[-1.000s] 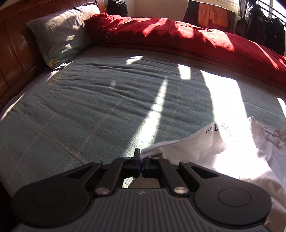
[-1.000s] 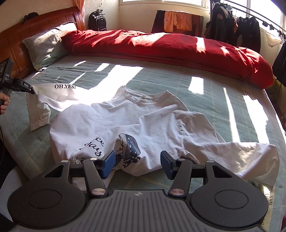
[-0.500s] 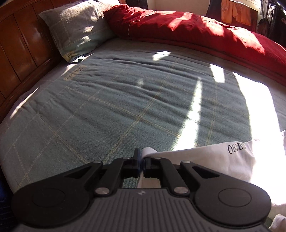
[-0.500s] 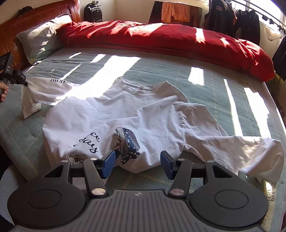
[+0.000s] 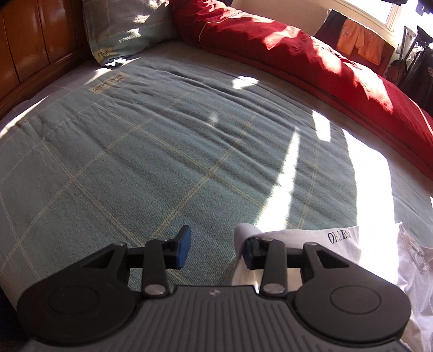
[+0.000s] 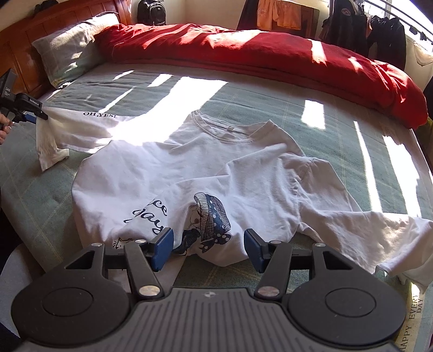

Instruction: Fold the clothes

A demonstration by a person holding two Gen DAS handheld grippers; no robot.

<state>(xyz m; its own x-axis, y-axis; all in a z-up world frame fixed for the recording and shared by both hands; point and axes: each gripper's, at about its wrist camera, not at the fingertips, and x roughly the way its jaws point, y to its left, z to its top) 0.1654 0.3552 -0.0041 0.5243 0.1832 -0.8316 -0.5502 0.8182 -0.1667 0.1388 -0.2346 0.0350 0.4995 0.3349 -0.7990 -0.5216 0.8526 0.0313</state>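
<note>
ahead of my left gripper (image 5: 213, 247) the green bedspread (image 5: 162, 151) lies bare and flat all the way to the pillow (image 5: 121, 24) and the wooden headboard (image 5: 29, 48), which close off the far left. my jaws are opening here, with the white sleeve (image 5: 297, 238) draped against the right finger only and open cover to the left of it. the red duvet (image 6: 257, 56) forms a long raised ridge along the far side of the bed. in front of my right gripper (image 6: 208, 249) the white t-shirt (image 6: 216, 168) covers the middle; bare cover shows beyond its collar and past its right sleeve.
</note>
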